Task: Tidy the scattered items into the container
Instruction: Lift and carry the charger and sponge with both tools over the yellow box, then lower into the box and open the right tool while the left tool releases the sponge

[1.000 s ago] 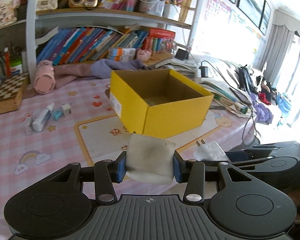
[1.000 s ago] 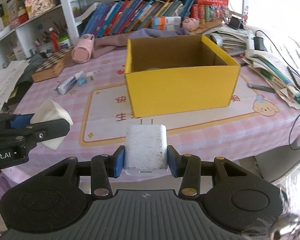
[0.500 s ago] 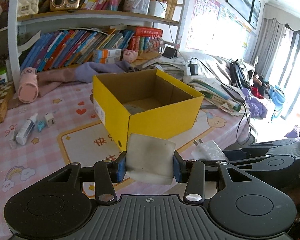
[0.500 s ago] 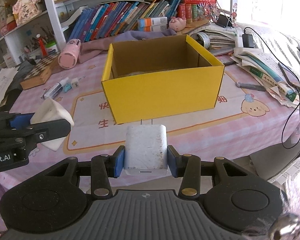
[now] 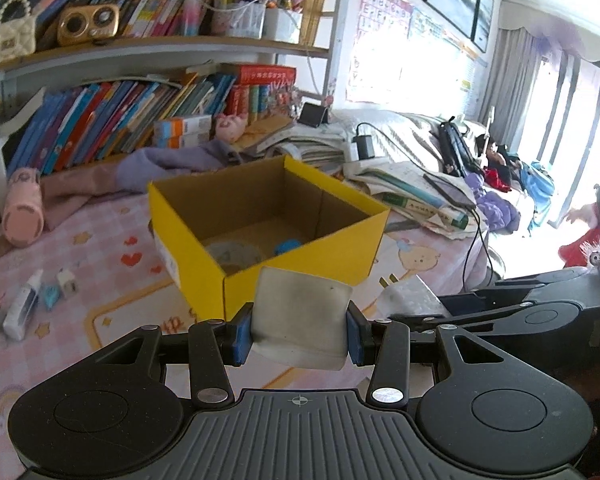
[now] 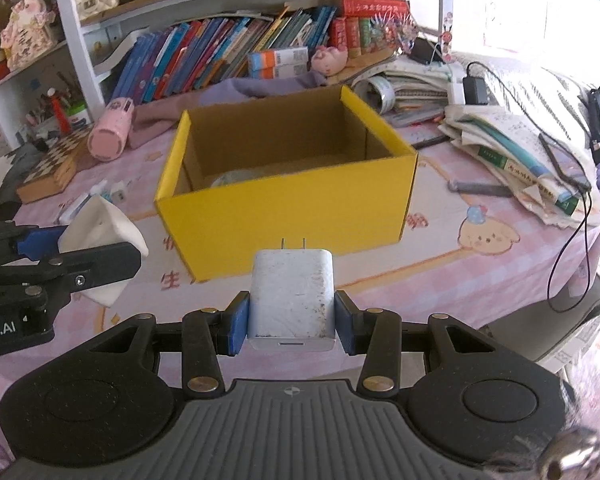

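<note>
Left claw (image 5: 299,334) is gripping a white pad (image 5: 302,316), right claw (image 6: 290,322) a charger (image 6: 291,298); both should be clearing the box (image 6: 288,216) rim before releasing.

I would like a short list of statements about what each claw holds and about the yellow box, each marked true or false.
1. The right claw is shut on a white charger with its two prongs toward the yellow box. True.
2. The left claw is open with nothing in it. False: it is shut on a white eraser.
3. The yellow box has a lid on it. False: its top is open.
4. Something blue lies inside the box. True.
5. A pink cylinder lies on its side on the table, beside the chessboard. True.
</note>
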Demonstrator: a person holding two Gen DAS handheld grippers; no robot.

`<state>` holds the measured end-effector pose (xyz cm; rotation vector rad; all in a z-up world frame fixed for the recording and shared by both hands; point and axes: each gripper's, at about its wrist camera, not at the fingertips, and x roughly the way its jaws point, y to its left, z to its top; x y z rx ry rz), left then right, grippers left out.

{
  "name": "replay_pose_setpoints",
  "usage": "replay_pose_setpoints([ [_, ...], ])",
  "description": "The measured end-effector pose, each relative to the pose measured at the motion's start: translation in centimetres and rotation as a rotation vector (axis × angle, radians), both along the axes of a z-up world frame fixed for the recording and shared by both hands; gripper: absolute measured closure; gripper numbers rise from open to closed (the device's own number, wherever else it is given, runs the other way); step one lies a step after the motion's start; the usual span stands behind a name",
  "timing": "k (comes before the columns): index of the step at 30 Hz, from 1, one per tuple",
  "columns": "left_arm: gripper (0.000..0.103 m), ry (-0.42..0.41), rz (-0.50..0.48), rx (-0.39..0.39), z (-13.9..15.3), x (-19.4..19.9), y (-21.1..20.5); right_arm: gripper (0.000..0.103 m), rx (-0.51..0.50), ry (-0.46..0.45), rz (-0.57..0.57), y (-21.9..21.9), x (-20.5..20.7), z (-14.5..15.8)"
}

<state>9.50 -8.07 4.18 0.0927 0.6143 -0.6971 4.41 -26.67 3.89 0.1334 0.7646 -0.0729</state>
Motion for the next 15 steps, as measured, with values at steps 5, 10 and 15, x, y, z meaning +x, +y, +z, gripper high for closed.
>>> replay_pose_setpoints([
  [5,0.06,-0.038,-0.017,-0.004,0.7,1.2,-1.1,0.062,-0.013,-0.046,-0.006,-1.1,1.5,1.2],
  [10,0.06,-0.072,-0.004,-0.006,1.4,3.3,-2.0,0.062,-0.023,-0.104,0.007,-2.5,4.0,2.8],
  [15,0.06,-0.086,0.027,-0.001,1.7,5.3,-2.9,0.062,-0.028,-0.137,0.038,-3.6,7.0,3.8],
])
